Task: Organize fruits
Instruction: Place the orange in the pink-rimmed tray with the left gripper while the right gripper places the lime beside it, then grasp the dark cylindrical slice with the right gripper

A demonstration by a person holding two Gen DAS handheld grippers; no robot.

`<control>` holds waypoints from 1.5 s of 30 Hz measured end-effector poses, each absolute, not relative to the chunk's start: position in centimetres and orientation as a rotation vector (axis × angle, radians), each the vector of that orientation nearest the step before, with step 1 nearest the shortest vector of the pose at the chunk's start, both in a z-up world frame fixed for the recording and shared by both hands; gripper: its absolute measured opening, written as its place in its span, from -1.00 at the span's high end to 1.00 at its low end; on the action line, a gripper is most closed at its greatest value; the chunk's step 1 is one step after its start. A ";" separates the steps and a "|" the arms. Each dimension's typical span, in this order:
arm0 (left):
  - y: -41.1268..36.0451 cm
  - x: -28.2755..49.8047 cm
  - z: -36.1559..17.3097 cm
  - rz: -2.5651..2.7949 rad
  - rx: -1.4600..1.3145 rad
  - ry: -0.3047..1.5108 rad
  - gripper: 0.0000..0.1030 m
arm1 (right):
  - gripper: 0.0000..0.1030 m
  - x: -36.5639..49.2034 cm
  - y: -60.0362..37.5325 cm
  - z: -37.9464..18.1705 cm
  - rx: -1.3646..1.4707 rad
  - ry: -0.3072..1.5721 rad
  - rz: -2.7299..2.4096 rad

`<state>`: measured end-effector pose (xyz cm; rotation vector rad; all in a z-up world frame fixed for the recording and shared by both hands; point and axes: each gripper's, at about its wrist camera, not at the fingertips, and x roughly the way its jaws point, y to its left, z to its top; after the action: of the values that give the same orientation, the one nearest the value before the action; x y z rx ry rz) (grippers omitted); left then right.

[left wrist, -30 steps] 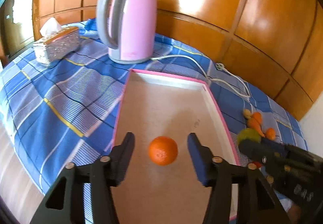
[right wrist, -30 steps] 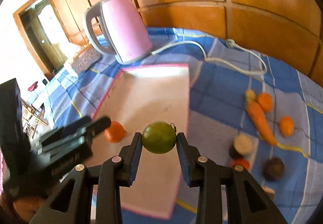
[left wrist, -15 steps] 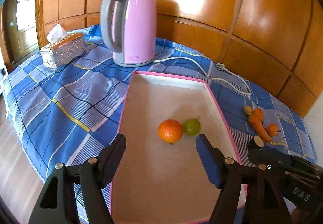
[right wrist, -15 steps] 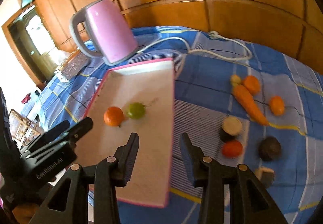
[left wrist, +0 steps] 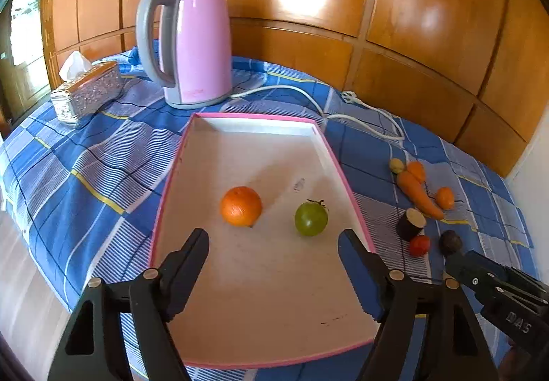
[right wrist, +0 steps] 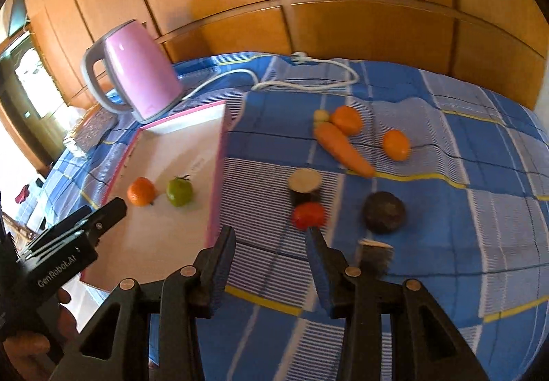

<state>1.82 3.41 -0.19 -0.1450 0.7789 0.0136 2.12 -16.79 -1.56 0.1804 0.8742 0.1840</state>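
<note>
On pink tray (left wrist: 346,175), left wrist view: orange (left wrist: 241,206) and green fruit (left wrist: 311,218) now lie side by side, apart. Left tongs (left wrist: 272,256) just opened wider, empty, pulled back from orange. Both fruits let go, two sorted.

Right wrist view: right tongs (right wrist: 271,250) partly apart, empty, green fruit (right wrist: 179,191) gone from them. Now over blue cloth near red fruit (right wrist: 307,214). Small orange fruit (right wrist: 396,144), carrot (right wrist: 343,149), dark round thing (right wrist: 384,211) wait on worktop. Red fruit likely next.

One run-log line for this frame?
left gripper: open, empty | right gripper: open, empty | tray: orange, green fruit | produce remains on cloth
</note>
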 end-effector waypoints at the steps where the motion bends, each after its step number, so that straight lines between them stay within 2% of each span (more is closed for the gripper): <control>1: 3.0 1.8 -0.2 0.005 -0.140 0.781 -0.57 | 0.16 1.9 -17.2 -1.6 0.184 0.876 0.174; 12: -0.3 1.4 -0.6 -0.096 -0.088 0.797 -0.61 | 0.15 0.1 -23.2 -4.0 0.268 0.924 0.032; 17: -1.6 1.0 -0.6 -0.147 -0.065 0.793 -0.61 | 0.14 0.2 -23.3 -4.5 0.274 0.937 0.036; 19: -1.9 1.0 -0.7 -0.164 -0.063 0.798 -0.61 | 0.03 0.4 -22.8 -4.5 0.257 0.937 0.053; 28: -3.0 1.0 -0.7 -0.209 -0.049 0.796 -0.61 | 0.03 2.1 -21.9 -5.8 0.194 0.948 0.040; 29: -3.1 1.1 -0.7 -0.213 -0.047 0.797 -0.61 | 0.03 2.3 -21.9 -6.0 0.194 0.953 0.037; 31: -3.4 1.2 -0.8 -0.225 -0.043 0.800 -0.60 | 0.29 2.5 -21.9 -6.1 0.196 0.950 0.041; 33: -3.6 1.3 -0.8 -0.239 -0.041 0.805 -0.57 | 0.39 2.5 -21.9 -6.1 0.180 0.944 0.036; 34: -3.9 1.4 -0.8 -0.253 -0.041 0.810 -0.48 | 0.48 2.5 -22.0 -6.1 0.179 0.941 0.035; 38: -5.1 2.0 -1.2 -0.305 -0.033 0.841 -0.16 | 0.48 2.2 -22.5 -5.9 0.171 0.942 0.026; 45: -7.5 3.2 -1.8 -0.365 -0.040 0.887 -0.12 | 0.48 1.6 -24.3 -6.0 0.190 0.943 -0.004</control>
<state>3.24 -7.55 -1.82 -0.0404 0.8874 -0.3649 1.57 -24.33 -5.97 0.1901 0.9428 -0.0038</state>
